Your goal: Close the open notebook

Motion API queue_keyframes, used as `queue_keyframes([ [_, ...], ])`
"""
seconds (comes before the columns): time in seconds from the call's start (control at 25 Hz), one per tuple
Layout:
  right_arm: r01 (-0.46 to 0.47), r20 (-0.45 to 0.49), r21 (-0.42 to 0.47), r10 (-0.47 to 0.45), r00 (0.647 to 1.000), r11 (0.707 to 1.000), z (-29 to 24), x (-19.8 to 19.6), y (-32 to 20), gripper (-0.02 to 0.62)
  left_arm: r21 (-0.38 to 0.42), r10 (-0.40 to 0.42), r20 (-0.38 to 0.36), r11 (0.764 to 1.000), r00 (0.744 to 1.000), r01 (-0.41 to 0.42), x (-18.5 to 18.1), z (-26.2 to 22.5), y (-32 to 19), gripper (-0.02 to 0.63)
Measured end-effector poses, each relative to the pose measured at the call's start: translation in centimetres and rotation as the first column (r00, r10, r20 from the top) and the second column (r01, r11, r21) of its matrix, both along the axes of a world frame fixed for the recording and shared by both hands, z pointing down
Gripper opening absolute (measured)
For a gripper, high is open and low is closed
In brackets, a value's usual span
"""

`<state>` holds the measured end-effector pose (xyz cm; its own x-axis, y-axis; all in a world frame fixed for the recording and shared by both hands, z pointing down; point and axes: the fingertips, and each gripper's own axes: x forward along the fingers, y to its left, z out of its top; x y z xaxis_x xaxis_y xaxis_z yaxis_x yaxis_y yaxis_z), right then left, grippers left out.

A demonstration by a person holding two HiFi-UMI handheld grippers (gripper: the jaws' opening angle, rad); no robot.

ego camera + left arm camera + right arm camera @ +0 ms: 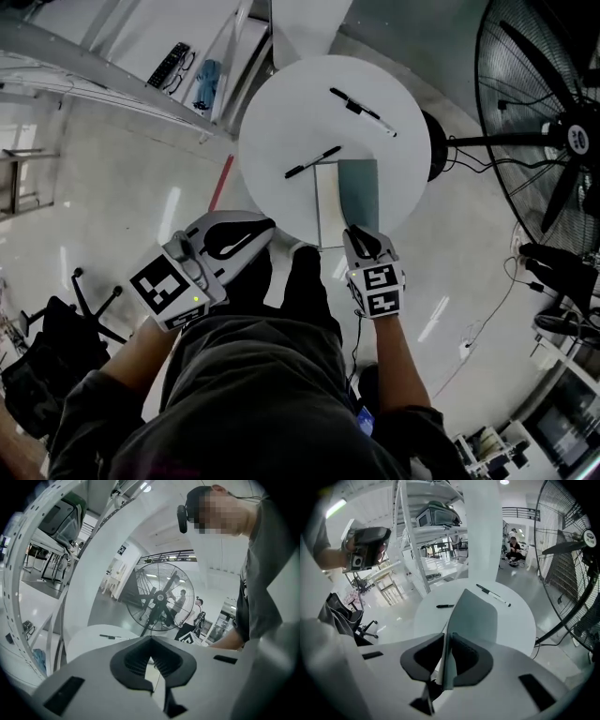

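Round white worktop [281, 122]: our right tongs [446, 663] pinch the notebook cover [476, 616], left tongs [151, 660] closed, empty; our shallow pinch could slip.

One round table [281, 122]; on it one notebook [358, 192] at six o'clock and two pens, black pen [314, 161] at eight, longer pen [364, 112] at one. One fan [553, 122] at three. Two grippers: left gripper [265, 228], right gripper [361, 234].

Notebook [359, 192] grey-green cover, white pages; table [281, 122] white; pen [313, 161] black; fan [553, 122] black
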<state>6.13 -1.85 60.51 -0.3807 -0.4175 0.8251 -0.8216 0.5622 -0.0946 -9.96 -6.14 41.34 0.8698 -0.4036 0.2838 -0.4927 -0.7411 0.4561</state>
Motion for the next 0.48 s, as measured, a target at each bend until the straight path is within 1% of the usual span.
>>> queue_keyframes([
  [0.48,0.058,-0.056,-0.039,-0.060,0.997,0.998,3.8,-3.1,0.5,0.072,-0.032,-0.085,0.023,0.996,0.996,0.086,-3.8,1.9,0.8,0.006],
])
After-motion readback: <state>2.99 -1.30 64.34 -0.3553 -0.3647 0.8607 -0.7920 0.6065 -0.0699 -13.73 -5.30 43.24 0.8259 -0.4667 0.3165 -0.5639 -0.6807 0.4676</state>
